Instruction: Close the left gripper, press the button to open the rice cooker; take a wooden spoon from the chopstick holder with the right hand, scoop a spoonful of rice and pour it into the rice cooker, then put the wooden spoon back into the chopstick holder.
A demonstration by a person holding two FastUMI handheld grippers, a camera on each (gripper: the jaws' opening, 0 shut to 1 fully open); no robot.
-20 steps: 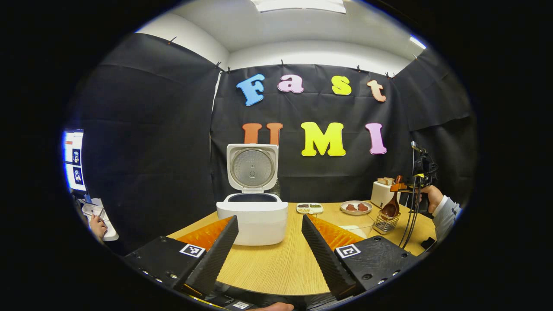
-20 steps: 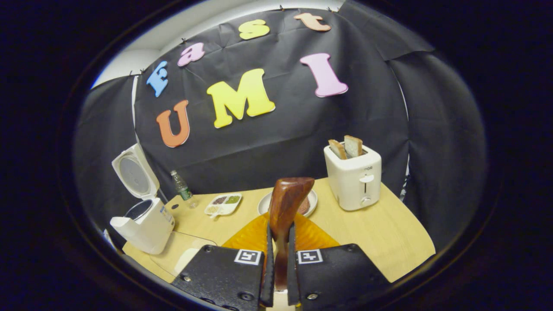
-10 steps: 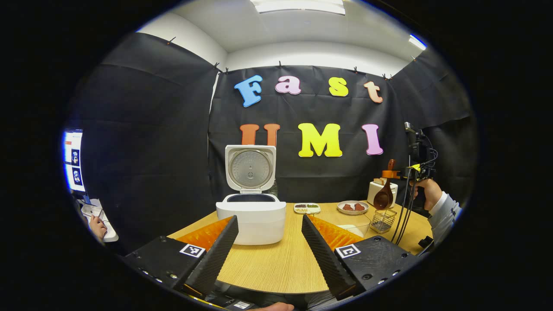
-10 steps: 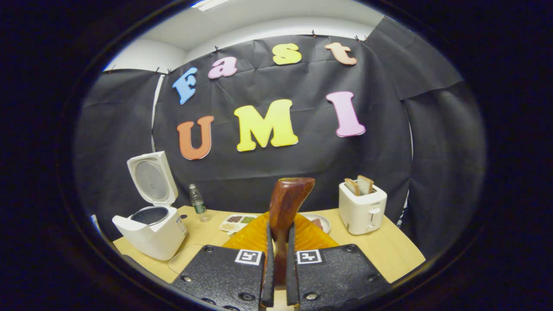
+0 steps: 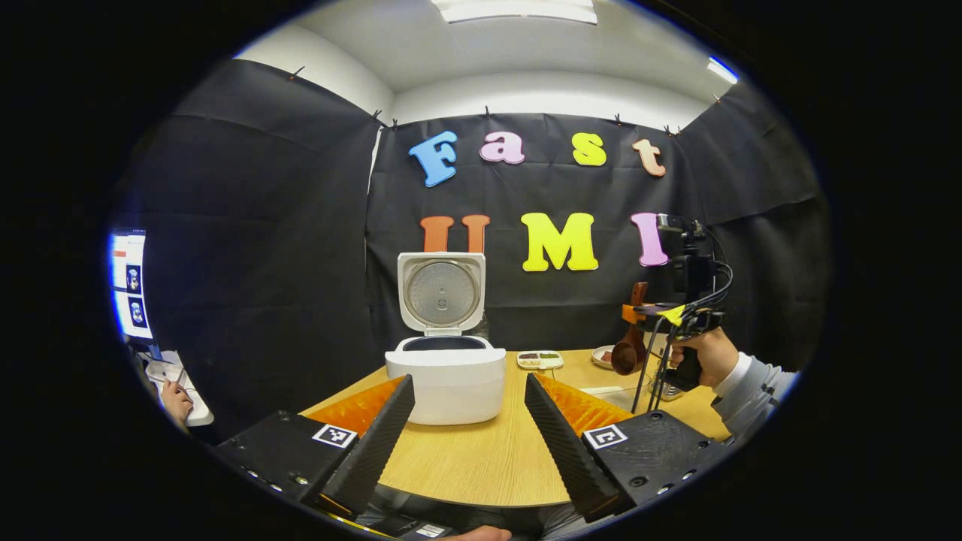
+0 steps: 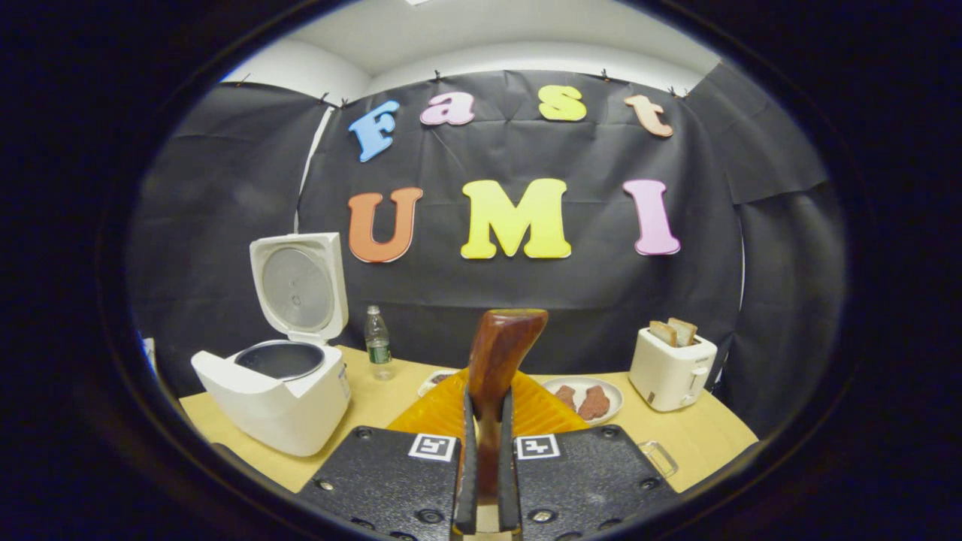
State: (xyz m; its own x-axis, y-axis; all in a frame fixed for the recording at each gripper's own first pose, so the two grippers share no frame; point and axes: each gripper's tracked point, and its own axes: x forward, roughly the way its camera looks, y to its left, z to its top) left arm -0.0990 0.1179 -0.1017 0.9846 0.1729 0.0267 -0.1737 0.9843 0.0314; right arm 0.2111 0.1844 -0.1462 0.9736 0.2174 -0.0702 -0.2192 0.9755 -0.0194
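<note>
- Rice cooker (image 5: 445, 379), white, with its lid raised upright and its dark inner pot exposed, is seen in the left gripper view standing on the light wooden table (image 5: 481, 466) straight ahead of the left gripper (image 5: 470, 439).
- The left gripper's jaws are held wide apart over the table, with nothing between them.
- Farther off to the right in that view, the right gripper (image 5: 639, 309) is held up above the table by a hand (image 5: 703, 357) in a grey sleeve; a dark brown wooden spoon (image 5: 630, 349) hangs from it, bowl downward, well clear of the table.
- A small divided dish of grains (image 5: 539, 360) lies behind the cooker's right side.
- In the right gripper view, the right gripper (image 6: 487, 481) has its jaws pressed on both sides of the wooden spoon's handle (image 6: 497, 361), which stands up between the fingers.
- The open rice cooker (image 6: 282, 383) is seen at the left on the table (image 6: 706, 443), with a clear plastic bottle (image 6: 377, 342) just behind it.
- A white plate with brown pieces (image 6: 586, 398) lies ahead, and a white toaster holding two bread slices (image 6: 671, 364) stands at the right.
</note>
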